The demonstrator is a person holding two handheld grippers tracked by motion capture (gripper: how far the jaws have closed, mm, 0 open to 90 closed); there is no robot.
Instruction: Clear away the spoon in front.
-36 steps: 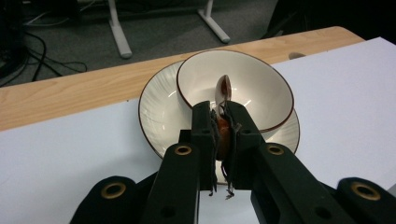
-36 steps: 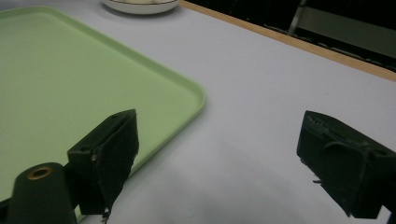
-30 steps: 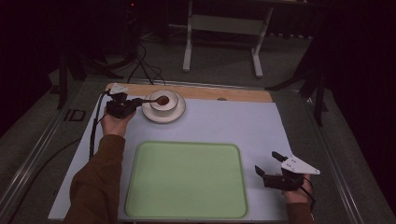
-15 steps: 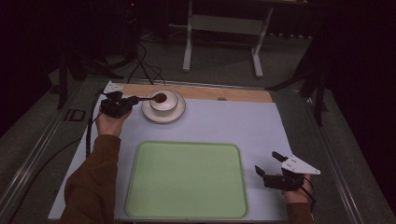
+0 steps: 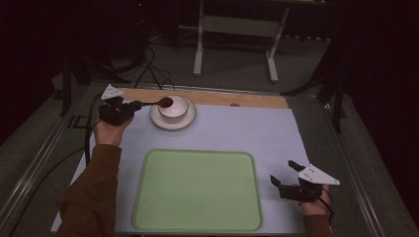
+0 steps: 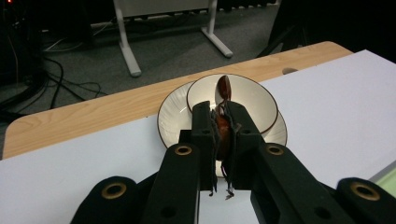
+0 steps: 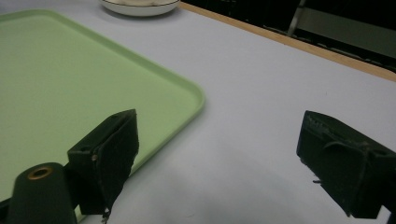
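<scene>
Left gripper point(image 5: 129, 106) point(image 6: 219, 122): jaws clamping the handle of a brown spoon point(image 5: 157, 102) point(image 6: 223, 93), pressed tight against it on both sides in the left gripper view. Spoon extending straight ahead of the jaw tips, bowl end hanging over the near rim of a white bowl point(image 5: 174, 107) point(image 6: 247, 95). Whether the spoon bowl is touching the rim: cannot tell. White bowl sitting on a white saucer point(image 5: 163, 121) point(image 6: 172, 116) with a thin dark edge line, directly in front of the left gripper. Saucer resting on a pale sheet point(image 5: 247, 128) point(image 6: 84, 168) covering the table; strip of bare wood point(image 5: 222, 98) point(image 6: 93, 116) showing just beyond the saucer. Left hand point(image 5: 109, 129) gripping the tool from behind, brown sleeve point(image 5: 91, 197) trailing back toward the bottom edge of the high view, black cable point(image 5: 89, 143) looping off beside the hand.

Right gripper point(image 5: 283, 173) point(image 7: 219, 158): jaws standing wide apart, gripping nothing, only bare pale sheet point(image 7: 261, 102) lying between them. Grey three-cornered plate point(image 5: 316, 175) riding on top. Green tray point(image 5: 197, 190) point(image 7: 56, 84) lying just beside the right gripper; in the right gripper view, its rounded corner sitting close ahead of one jaw. Saucer point(image 7: 140, 7) appearing far ahead of the right gripper, past the tray.

Both grippers sitting well apart, tray lying between them.
</scene>
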